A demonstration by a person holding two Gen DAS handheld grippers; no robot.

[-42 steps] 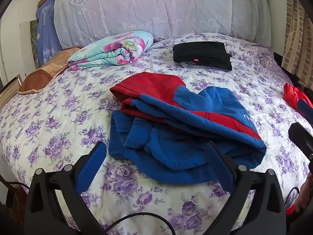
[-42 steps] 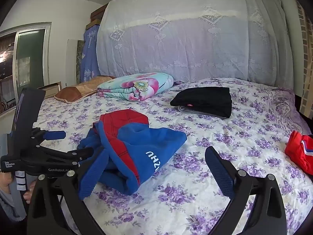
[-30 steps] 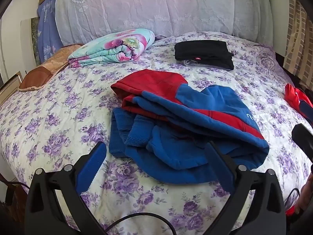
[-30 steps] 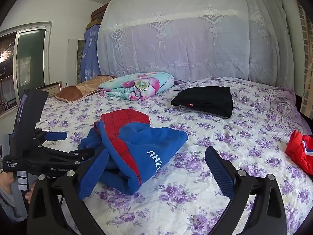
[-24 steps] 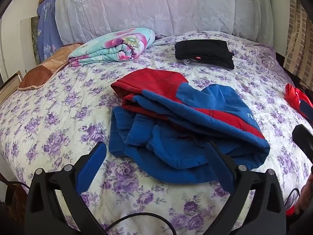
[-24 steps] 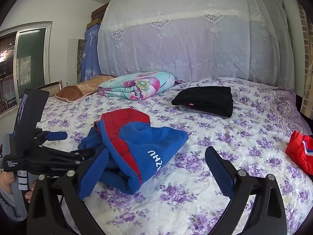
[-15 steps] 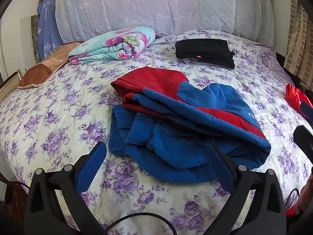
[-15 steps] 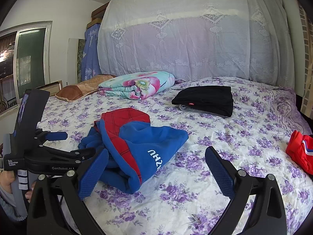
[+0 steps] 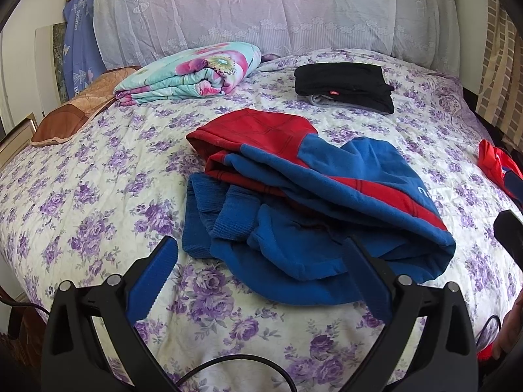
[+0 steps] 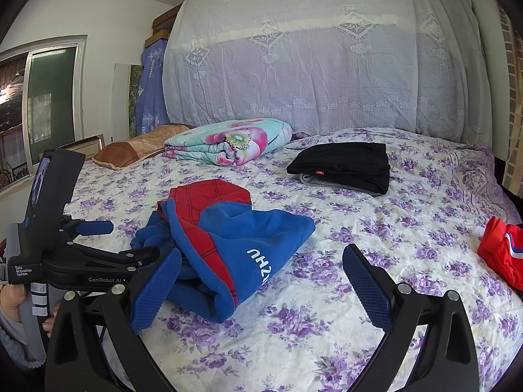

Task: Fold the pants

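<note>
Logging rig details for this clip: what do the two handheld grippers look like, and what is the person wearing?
Both the left gripper and right gripper have black frames, silver bolts and textured blue finger pads. The left carries a "GenRobot.AI" mark and a thin black cable. Only a grey sleeve cuff shows.

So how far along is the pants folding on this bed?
A black folded stack near the headboard looks done. The red and blue pants lie bunched in a heap, no neat fold visible. Both the left hand-held gripper and right hand-held gripper are open and hold nothing. Another red garment waits at the bed's edge.
</note>
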